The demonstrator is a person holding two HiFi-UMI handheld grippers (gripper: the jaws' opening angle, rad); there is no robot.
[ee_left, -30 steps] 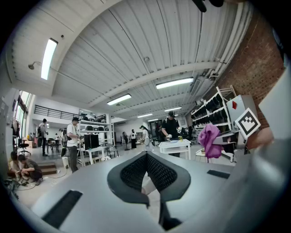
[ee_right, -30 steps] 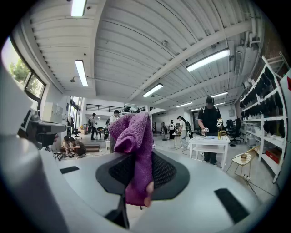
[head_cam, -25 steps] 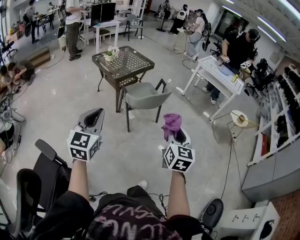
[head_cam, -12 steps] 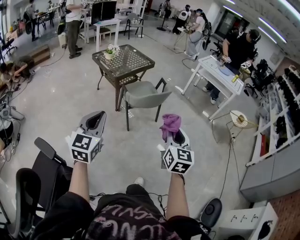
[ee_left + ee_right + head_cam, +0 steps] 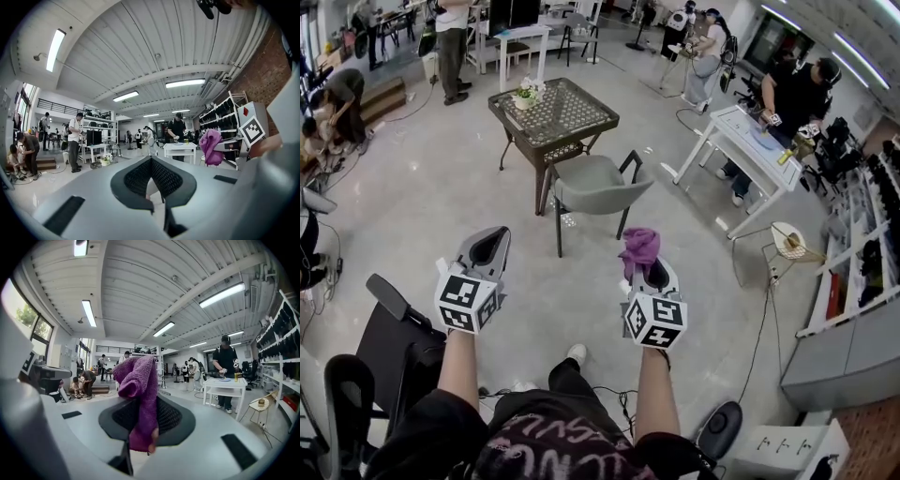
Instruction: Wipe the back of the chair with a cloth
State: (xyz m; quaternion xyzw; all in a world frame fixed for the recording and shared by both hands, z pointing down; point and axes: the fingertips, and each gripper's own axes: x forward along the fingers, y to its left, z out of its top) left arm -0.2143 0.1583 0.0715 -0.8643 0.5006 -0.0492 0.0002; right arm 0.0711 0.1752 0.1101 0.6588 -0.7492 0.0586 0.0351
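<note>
Cloth gripped, chair back not yet reached.
The lattice-topped table [image 5: 555,114] stands at 12 o'clock. The grey chair [image 5: 600,186] sits at its 5 o'clock side with its back turned toward the person, well apart from both grippers, so wiping looks not yet begun. The left gripper [image 5: 490,244], at 9 o'clock, has its jaws drawn together on nothing, seemingly kept free to steady the chair. The right gripper [image 5: 647,270], at 3 o'clock, pinches the purple cloth [image 5: 639,244] by its lower end. Most of the cloth stands above the jaws, probably to leave a loose pad for wiping.
</note>
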